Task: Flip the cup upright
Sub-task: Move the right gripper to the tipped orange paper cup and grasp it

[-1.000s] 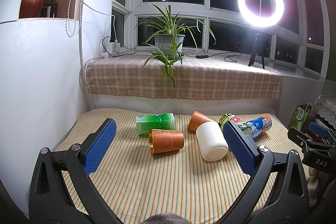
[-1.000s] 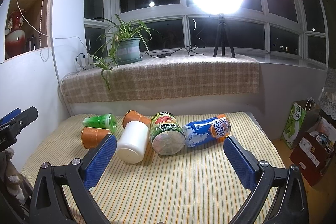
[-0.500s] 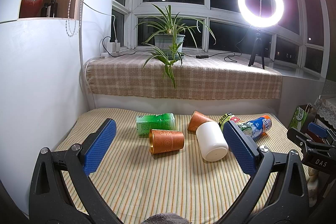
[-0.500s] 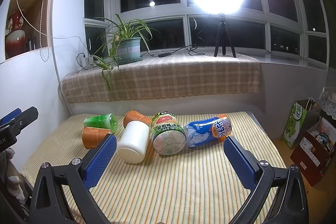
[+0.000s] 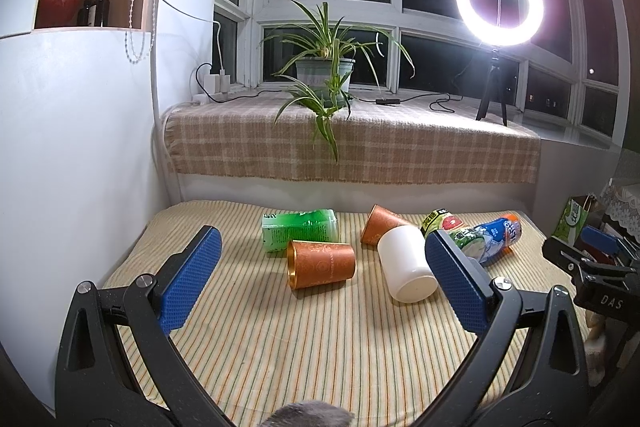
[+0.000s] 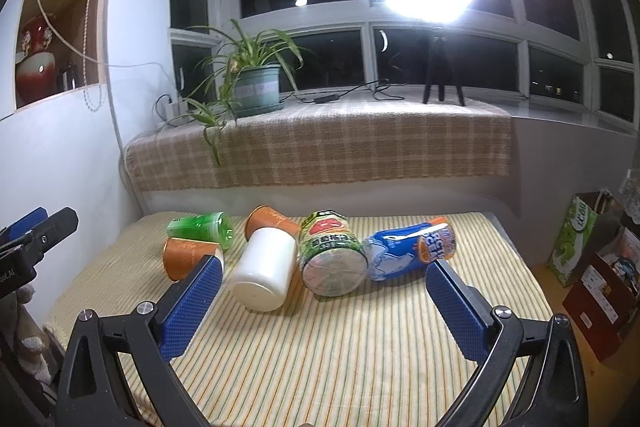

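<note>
Several cups lie on their sides on the striped tablecloth (image 5: 320,347). An orange cup (image 5: 321,263) lies nearest, its mouth to the left; it also shows in the right wrist view (image 6: 186,255). A white cup (image 5: 405,270) (image 6: 264,269) lies beside it, with a second orange cup (image 5: 381,225) (image 6: 270,221) behind. A green cup (image 5: 300,229) (image 6: 202,230), a green-labelled cup (image 6: 334,257) and a blue cup (image 6: 410,251) lie around them. My left gripper (image 5: 320,285) is open and empty, short of the orange cup. My right gripper (image 6: 320,307) is open and empty, short of the white and green-labelled cups.
A checked-cloth window ledge (image 5: 352,147) runs behind the table with a potted plant (image 5: 324,75) and a ring light on a tripod (image 5: 498,27). A white wall (image 5: 72,147) bounds the left. Boxes (image 6: 592,267) stand on the floor at the right.
The right wrist view has shifted slightly, so the cups sit a little further right in it. The left gripper and the cups have not moved.
</note>
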Available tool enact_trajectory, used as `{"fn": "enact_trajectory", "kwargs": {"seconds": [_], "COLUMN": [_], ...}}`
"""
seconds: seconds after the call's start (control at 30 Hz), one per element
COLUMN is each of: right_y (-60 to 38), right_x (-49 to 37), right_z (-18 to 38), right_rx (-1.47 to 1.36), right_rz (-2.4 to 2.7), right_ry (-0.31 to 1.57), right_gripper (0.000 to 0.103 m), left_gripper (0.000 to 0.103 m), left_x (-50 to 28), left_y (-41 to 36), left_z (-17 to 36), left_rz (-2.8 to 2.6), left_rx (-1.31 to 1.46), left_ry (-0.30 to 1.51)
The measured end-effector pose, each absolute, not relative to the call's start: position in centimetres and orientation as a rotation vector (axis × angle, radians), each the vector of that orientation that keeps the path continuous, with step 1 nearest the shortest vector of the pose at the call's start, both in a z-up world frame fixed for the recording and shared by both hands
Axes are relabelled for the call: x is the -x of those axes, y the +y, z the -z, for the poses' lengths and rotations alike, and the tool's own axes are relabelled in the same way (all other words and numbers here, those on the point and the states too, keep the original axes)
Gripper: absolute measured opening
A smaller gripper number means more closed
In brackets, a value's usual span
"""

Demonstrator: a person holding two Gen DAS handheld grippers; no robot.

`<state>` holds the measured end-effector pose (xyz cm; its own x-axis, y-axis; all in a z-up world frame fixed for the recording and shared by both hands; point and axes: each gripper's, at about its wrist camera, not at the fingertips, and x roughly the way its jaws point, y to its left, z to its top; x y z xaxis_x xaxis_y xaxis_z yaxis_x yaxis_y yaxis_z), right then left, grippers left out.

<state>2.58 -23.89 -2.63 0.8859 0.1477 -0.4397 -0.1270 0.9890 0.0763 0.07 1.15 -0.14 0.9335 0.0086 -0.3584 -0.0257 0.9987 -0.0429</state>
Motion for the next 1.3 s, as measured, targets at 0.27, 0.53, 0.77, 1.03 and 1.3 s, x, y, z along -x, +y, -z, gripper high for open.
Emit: {"fn": "enact_trajectory", "kwargs": {"seconds": [0.27,0.53,0.77,1.03,1.3], "right_y": [-22.9,-20.5,-18.1,-14.7,-12.1], "right_x": [-6.6,-13.4,-19.8,-26.1,-30.2], "right_z": [2.9,2.9,3.9,5.5,8.1], "right_rx": [0.019,0.147,0.200,0.296,0.445], "right_rz": [-0.282,-0.477,-0.609,-0.683,-0.682], "right_ry": [0.528,0.675,0.835,1.003,1.121], "right_gripper": [0.103,0.103,0.099,0.094,0.086], "left_gripper": [0.103,0.103,0.103,0.103,0.103], "left_x": [-0.6,-0.8,-1.3,-1.9,-2.3], "left_y": [2.3,3.9,5.8,7.7,9.8], "left_z": [1.2,2.2,3.3,4.7,5.6], "left_rz": [-0.015,-0.039,-0.067,-0.112,-0.159], "left_rx": [0.052,0.065,0.085,0.111,0.136], "left_ry": [0.399,0.431,0.468,0.513,0.533]}}
